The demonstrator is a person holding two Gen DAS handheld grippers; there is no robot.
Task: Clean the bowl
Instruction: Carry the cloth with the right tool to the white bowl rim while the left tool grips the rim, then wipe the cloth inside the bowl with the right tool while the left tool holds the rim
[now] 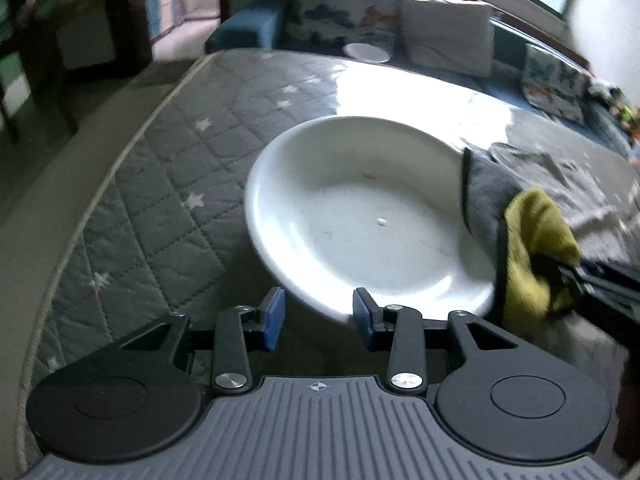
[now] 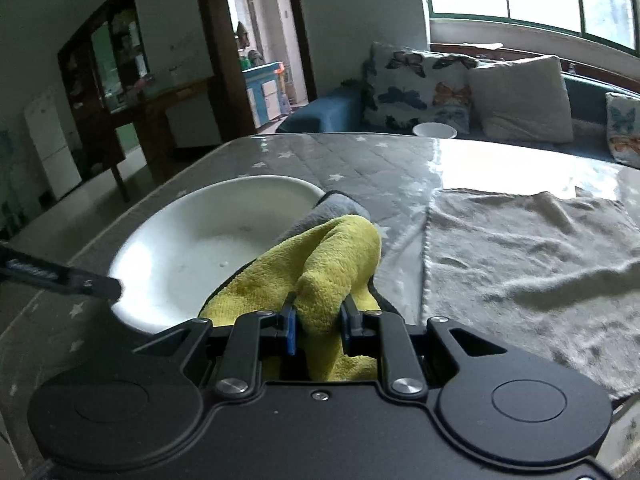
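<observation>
**Bowl tilted, cloth at its rim**

Quilted grey table cover (image 1: 160, 184) with white stars lies under everything, a pale towel (image 2: 520, 264) spread on it beside the work. Your left gripper (image 1: 319, 316) has its pads spread around the near rim of the white bowl (image 1: 360, 216); whether they pinch it is unclear. Your right gripper (image 2: 319, 326) is clenched on the yellow-and-grey cloth (image 2: 332, 256), which overlaps the bowl's edge.

Window glare, dim blurred edges
</observation>
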